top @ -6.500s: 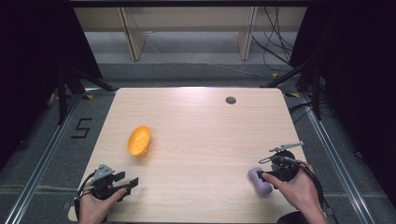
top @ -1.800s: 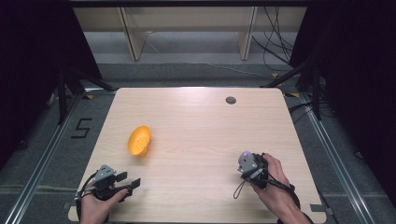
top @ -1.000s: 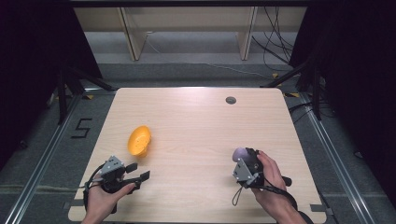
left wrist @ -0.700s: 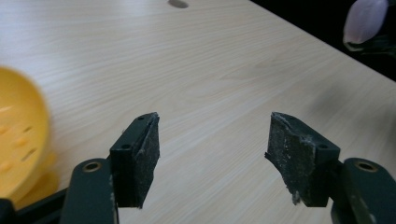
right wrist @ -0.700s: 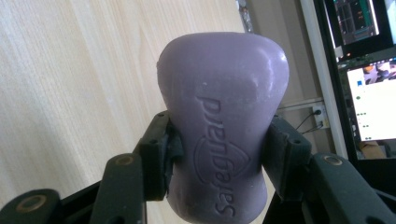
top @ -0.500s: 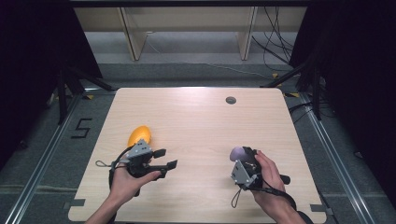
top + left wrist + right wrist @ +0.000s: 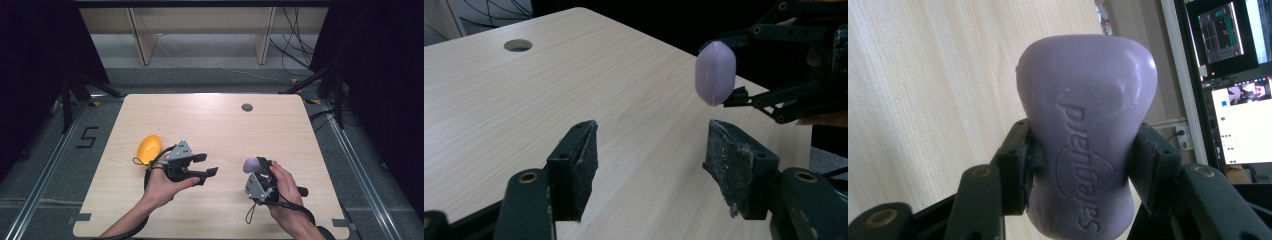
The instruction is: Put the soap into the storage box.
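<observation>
Light wood table (image 7: 150,220) filling the middle of the high view; small round hole (image 7: 247,107) sitting toward its upper centre. Orange shell-like object (image 7: 149,148) lying left of centre, just beside the left hand (image 7: 161,181).

Right gripper (image 7: 259,175), lower right of centre, is clamping a lilac soap bar (image 7: 1083,130) at its waist, off the table, long axis running out along the jaws.

Left gripper (image 7: 651,167) is pointing toward the right of frame, jaws standing wide apart and holding nothing. In its own view the soap is hanging upper right, beyond the jaws and apart from them, narrow edge facing. Judgement: a hand-over looks likely; the left jaws would need to straddle the free end.
</observation>
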